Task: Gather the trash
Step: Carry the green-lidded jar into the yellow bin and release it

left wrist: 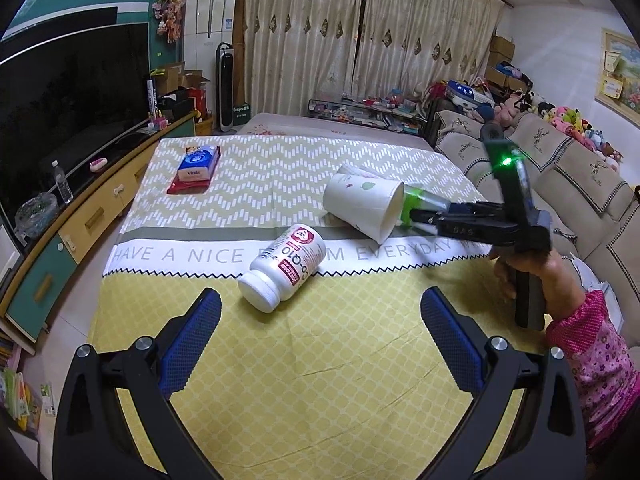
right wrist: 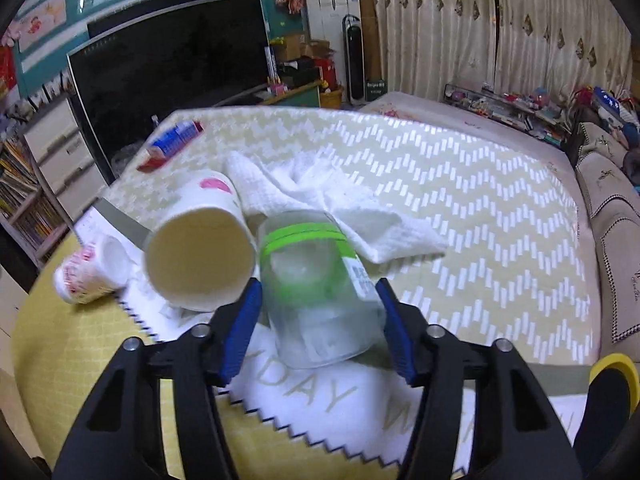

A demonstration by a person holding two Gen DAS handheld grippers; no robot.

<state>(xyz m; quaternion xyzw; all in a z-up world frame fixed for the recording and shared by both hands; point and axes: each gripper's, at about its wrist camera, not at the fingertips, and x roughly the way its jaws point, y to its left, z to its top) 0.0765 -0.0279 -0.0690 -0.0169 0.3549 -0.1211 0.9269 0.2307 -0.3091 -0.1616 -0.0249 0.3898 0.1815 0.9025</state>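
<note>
Right gripper (right wrist: 318, 324) closed partway around a clear plastic cup (right wrist: 316, 284) with green bands, blue-padded fingers (right wrist: 242, 328) pressing its sides near the open mouth, cup lying tilted and pointing away from the camera. Same right gripper (left wrist: 416, 216) seen from the left wrist view reaching in from the right, held in a hand (left wrist: 532, 276) with a pink floral sleeve, green light glowing on its body. White paper cup (right wrist: 200, 256) lying on its side just left of the clear cup, open mouth toward the right camera, touching or nearly touching the left finger; cannot tell which. Paper cup (left wrist: 362, 204) in the left view resting against the clear cup's far end. Crumpled white towel (right wrist: 320, 200) bunched behind both cups. White pill bottle (left wrist: 286, 268) with red label lying on its side on the counter (left wrist: 320, 360), across the grey lettered band of the yellow-green cloth, cap toward the left gripper. Same pill bottle (right wrist: 90, 276) at the left edge of the right view, blurred. Left gripper (left wrist: 320, 340) hovering above the yellow part of the cloth, fingers (left wrist: 192, 344) spread wide, nothing between them, bottle just ahead. Blue tissue pack (left wrist: 198, 164) on a red box at the far left corner of the counter, well apart from the trash.
</note>
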